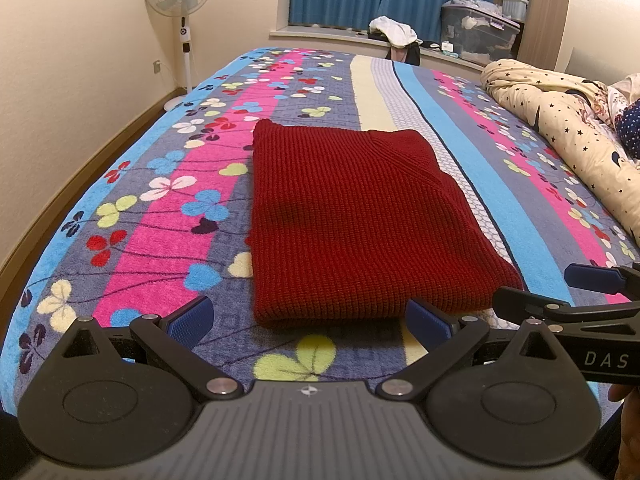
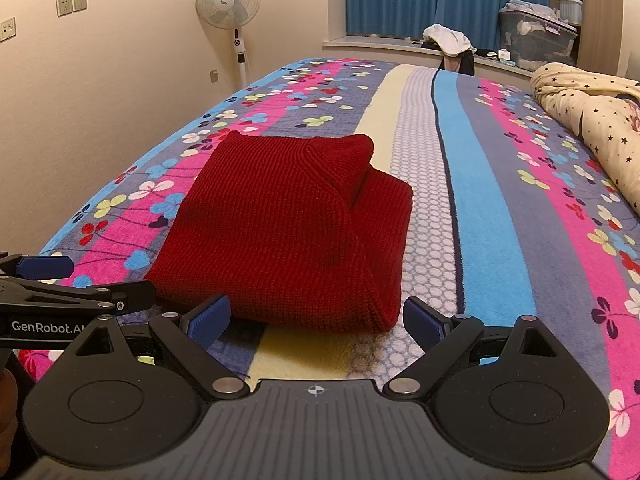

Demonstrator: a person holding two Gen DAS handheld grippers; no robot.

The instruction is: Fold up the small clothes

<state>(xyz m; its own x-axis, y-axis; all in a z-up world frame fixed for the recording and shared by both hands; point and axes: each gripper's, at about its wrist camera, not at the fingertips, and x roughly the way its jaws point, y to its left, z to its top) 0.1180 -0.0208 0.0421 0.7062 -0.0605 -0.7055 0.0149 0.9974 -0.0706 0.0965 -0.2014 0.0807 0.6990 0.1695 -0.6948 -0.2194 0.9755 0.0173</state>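
A dark red knitted sweater point(image 1: 352, 224) lies folded into a compact rectangle on the flowered striped bedspread point(image 1: 160, 208); it also shows in the right wrist view point(image 2: 288, 232), its upper layers bulging at the far right. My left gripper point(image 1: 308, 322) is open and empty, just before the sweater's near edge. My right gripper point(image 2: 316, 320) is open and empty, close to the near right corner. The right gripper also shows at the right edge of the left wrist view point(image 1: 560, 292), and the left gripper shows at the left edge of the right wrist view point(image 2: 80, 284).
A rolled star-patterned quilt point(image 1: 568, 120) lies along the bed's right side. A standing fan point(image 1: 180, 8) is by the left wall. A window ledge with clothes point(image 1: 394, 32) and a storage box point(image 1: 480, 28) is past the bed's far end, under blue curtains.
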